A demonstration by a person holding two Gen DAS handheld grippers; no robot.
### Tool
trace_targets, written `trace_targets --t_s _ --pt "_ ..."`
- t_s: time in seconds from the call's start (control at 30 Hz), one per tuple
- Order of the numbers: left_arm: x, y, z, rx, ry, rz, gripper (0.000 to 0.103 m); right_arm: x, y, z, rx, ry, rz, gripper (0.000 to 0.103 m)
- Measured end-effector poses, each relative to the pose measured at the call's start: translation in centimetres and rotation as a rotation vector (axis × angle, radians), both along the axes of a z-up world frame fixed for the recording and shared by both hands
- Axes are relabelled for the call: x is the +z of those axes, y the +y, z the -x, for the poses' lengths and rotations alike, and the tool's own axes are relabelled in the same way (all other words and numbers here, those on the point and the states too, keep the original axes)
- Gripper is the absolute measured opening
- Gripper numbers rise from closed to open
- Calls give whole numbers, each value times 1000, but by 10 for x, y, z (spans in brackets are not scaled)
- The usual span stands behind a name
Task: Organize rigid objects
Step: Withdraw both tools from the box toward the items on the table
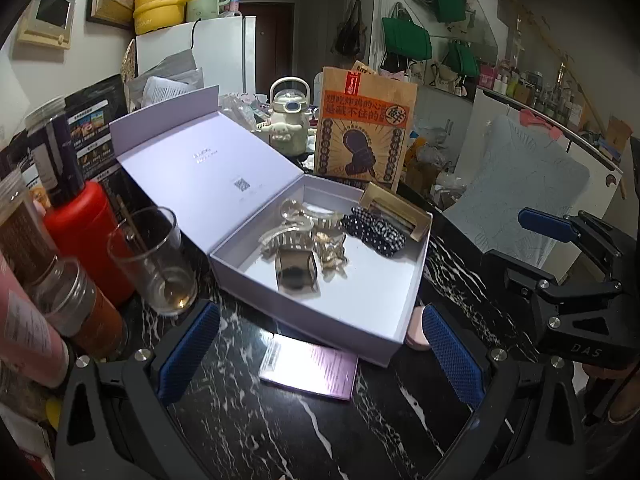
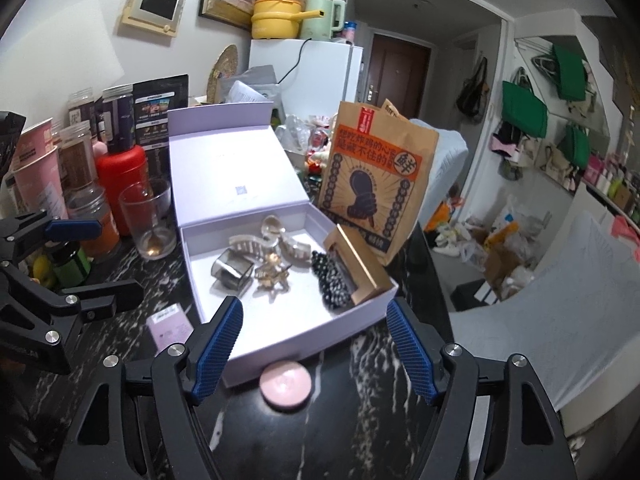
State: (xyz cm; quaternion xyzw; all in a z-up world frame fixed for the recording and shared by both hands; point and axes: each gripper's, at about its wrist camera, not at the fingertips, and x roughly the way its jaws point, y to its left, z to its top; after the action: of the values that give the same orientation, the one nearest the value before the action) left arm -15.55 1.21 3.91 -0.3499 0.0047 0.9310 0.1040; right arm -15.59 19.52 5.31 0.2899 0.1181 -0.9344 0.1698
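Black marble worktop (image 1: 240,420). Left edge: red bottle (image 1: 86,240), jars, then an empty drinking glass (image 1: 150,260) with a spoon in it. Left gripper (image 1: 320,356): jaws wide apart, nothing between them, hovering over a lilac card (image 1: 308,368) lying flat at the near edge.

Centre: lavender box (image 2: 304,344), lid hinged open and leaning back. Inside, left to right: dark metallic cuff (image 2: 232,270), pale claw clips (image 2: 256,244), gold flower clip (image 2: 272,276), black dotted scrunchie (image 2: 330,280), gold rectangular case (image 2: 354,264) tilted against the right wall.

Right gripper (image 2: 316,354): jaws apart, empty, over the box's near corner. Pink round compact (image 2: 285,386) on the worktop just beside that corner. Brown paper bag (image 2: 376,176) upright behind the box.
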Motion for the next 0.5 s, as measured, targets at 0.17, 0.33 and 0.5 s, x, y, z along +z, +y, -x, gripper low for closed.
trace_targets --t_s 0.17,0.33,0.5 --pt "-8 0 -10 -4 -19 -5 103 -8 3 -14 -3 -24 21 75" --pt "-15 1 -18 -11 -29 -7 103 -17 5 -26 -15 -42 28 75" --pt "-26 3 -24 -35 -53 -17 103 -30 10 -33 -33 -77 50 75"
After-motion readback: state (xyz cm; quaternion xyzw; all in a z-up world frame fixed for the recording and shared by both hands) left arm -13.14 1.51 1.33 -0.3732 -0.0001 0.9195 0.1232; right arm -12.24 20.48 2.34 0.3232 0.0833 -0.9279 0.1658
